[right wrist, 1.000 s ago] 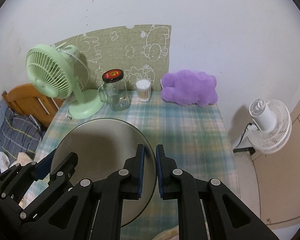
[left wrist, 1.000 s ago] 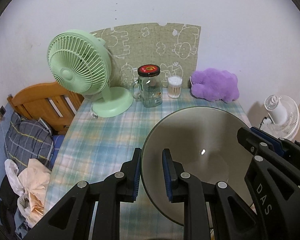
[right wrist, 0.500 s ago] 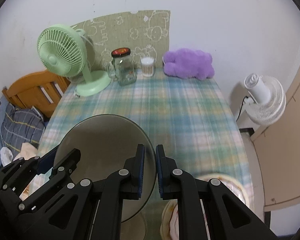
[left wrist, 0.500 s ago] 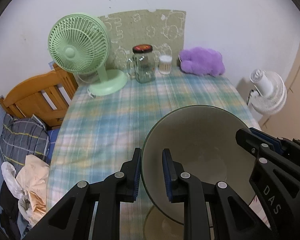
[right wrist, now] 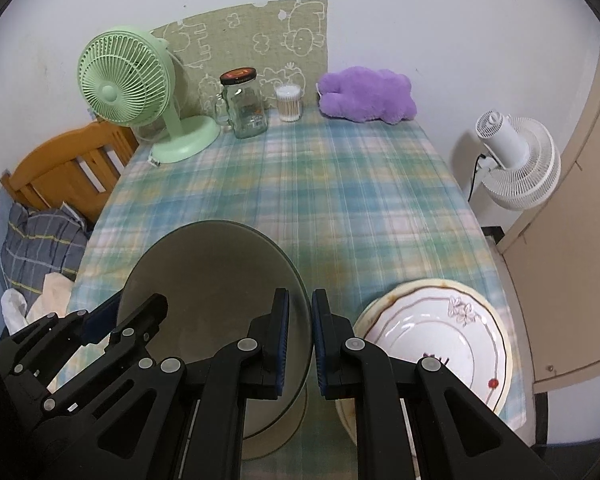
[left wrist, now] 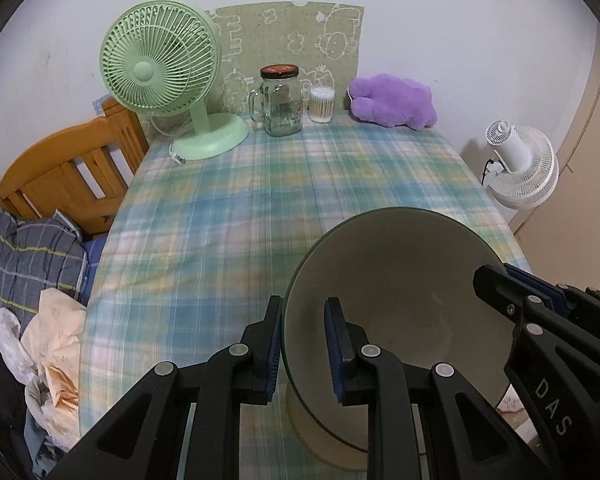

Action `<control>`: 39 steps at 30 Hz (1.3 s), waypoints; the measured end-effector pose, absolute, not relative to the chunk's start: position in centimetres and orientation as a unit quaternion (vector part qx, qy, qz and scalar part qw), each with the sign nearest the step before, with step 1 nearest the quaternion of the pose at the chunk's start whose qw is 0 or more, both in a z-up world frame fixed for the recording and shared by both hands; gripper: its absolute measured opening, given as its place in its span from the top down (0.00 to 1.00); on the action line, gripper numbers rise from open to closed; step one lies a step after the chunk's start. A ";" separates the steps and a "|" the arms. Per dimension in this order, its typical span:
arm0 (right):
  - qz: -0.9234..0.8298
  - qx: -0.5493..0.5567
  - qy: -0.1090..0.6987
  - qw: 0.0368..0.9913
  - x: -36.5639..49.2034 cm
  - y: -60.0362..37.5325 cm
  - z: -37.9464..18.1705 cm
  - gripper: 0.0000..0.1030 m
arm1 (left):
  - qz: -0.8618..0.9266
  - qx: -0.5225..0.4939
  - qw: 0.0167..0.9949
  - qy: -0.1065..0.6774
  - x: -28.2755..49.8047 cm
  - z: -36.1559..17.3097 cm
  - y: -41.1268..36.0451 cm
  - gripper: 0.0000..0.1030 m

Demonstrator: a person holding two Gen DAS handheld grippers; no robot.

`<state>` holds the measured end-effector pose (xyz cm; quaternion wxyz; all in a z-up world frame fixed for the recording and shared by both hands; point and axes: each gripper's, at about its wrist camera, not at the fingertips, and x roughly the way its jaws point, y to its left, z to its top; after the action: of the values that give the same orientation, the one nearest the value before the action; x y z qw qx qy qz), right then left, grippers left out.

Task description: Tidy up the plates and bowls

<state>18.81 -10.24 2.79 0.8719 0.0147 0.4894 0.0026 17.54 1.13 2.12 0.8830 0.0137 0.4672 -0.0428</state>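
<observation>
1. Since you hold the bowl (left wrist: 396,300) by its rim from both sides, treat it as a rigid, glazed and probably ceramic piece: it looks fairly heavy, slick at the lip, and likely to chip if it knocks anything hard.
2. Your left gripper (left wrist: 302,344) has its jaws clenched over the bowl's left rim, one pad outside the wall and one inside; your right gripper (right wrist: 298,340) has its jaws clamped on the opposite rim in the same way.
3. The bowl sits at the near edge of the surface (right wrist: 340,200), apparently over a second pale bowl (right wrist: 276,436) under it. You cannot tell from either view whether the two touch.
4. Keep both grips level, because a thin rim between smooth pads could pivot or slip if one side drops.
5. Just to the right, the stacked plates (right wrist: 440,344) lie close to the bowl, so a sideways swing risks a clash there.
6. Open room lies across the middle of the cloth; the green fan (left wrist: 160,68), jar (left wrist: 282,104), cotton swab tub (left wrist: 321,104) and purple plush (left wrist: 392,100) line the far edge, well apart.
7. Mind the near and right edges, where the surface drops off.
</observation>
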 end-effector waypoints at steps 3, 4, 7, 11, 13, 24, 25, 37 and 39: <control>0.002 0.011 0.493 0.870 18.1 -10.0 2.6 0.86 | -0.043 0.009 0.879 0.474 17.0 1.7 1.5 0.82; 0.003 0.010 0.495 0.869 17.9 -9.9 2.5 0.86 | -0.042 0.007 0.878 0.477 16.9 1.4 1.5 0.82; 0.001 0.011 0.505 0.863 17.7 -9.7 1.6 0.86 | -0.042 0.007 0.872 0.487 16.8 0.6 1.6 0.82; -0.003 0.010 0.516 0.857 17.3 -9.6 0.5 0.86 | -0.042 0.010 0.866 0.499 16.4 -0.6 1.5 0.82; -0.004 0.009 0.522 0.853 17.1 -9.6 0.0 0.86 | -0.043 0.010 0.863 0.504 16.3 -1.1 1.5 0.82; -0.008 0.007 0.545 0.838 16.9 -9.7 -2.4 0.86 | -0.036 0.020 0.853 0.521 16.1 -3.2 1.0 0.82; -0.010 0.005 0.545 0.838 17.0 -9.7 -2.5 0.86 | -0.036 0.022 0.854 0.519 16.1 -3.3 1.0 0.82; -0.004 0.011 0.548 0.837 17.0 -9.9 -2.8 0.85 | -0.048 0.015 0.851 0.522 16.0 -3.1 0.9 0.67; 0.000 0.022 0.549 0.835 17.0 -10.2 -2.6 0.85 | -0.052 0.010 0.853 0.520 15.9 -2.8 1.0 0.60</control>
<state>17.02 -10.17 -2.64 0.8353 0.0222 0.5494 -0.0004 15.91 1.01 -2.75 0.8528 0.0096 0.5195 -0.0522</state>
